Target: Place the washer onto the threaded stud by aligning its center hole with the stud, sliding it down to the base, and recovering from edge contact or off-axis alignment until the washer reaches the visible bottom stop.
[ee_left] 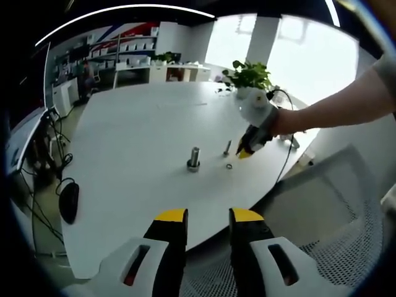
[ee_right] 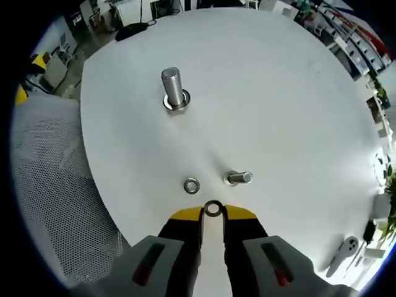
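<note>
A small threaded stud (ee_right: 238, 178) stands on the white round table (ee_right: 278, 93), also seen as the stud (ee_left: 227, 147) from the other side. A bigger steel bolt (ee_right: 174, 88) stands upright further off; the bolt (ee_left: 193, 158) sits left of the stud. One washer (ee_right: 192, 185) lies flat on the table near the stud, the same washer (ee_left: 229, 166). My right gripper (ee_right: 213, 210) is shut on a second washer (ee_right: 213, 208) at its yellow tips, just short of the stud. A hand holds that right gripper (ee_left: 245, 152). My left gripper (ee_left: 207, 216) is open, with nothing in it, at the near table edge.
A grey mesh chair (ee_left: 322, 210) sits by the table edge, the same chair (ee_right: 55, 185). A potted plant (ee_left: 247, 77) and a cable (ee_left: 286, 154) are at the far side. A black mouse (ee_left: 68, 201) lies at the left. A white handheld device (ee_right: 343, 250) lies near the rim.
</note>
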Tool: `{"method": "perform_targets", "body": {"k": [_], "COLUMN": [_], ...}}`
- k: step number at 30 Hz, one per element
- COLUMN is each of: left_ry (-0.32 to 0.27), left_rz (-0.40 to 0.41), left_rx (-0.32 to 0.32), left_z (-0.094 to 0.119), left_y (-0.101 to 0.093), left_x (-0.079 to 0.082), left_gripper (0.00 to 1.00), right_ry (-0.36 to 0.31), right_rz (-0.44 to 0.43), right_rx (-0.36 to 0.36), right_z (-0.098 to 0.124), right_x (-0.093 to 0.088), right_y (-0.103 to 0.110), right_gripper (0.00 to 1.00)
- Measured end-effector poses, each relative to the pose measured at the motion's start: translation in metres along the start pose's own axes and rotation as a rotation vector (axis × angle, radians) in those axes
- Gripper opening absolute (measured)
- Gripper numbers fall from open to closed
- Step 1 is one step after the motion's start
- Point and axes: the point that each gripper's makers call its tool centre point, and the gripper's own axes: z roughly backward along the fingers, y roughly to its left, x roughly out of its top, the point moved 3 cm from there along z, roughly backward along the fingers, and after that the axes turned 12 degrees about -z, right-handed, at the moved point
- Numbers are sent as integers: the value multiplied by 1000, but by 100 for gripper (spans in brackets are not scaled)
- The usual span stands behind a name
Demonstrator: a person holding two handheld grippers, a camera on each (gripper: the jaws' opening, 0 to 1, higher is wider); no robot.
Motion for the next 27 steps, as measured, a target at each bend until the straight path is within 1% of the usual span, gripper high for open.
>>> {"method": "perform_targets", "body": {"k": [11,16,19,27], "left_ry": [-4,0,1,3], "left_rz": [0,1,-2,-3], "left_rx": [4,7,5,6], "left_z": [1,1,1,1], "left_y": [1,1,1,1], "left_x": [0,-1,-1,-1], "left_gripper": [24,24,24,24], "right_ry": [-42,-62,-49,-72], "right_rz": [9,32,39,63], "right_rx": [-11,-18,-22,-34], "right_z": [18,21,22,25], "right_x": [14,17,17,27], "right_y": [-11,-12,-12,-14], "right_gripper": [14,14,14,14]}}
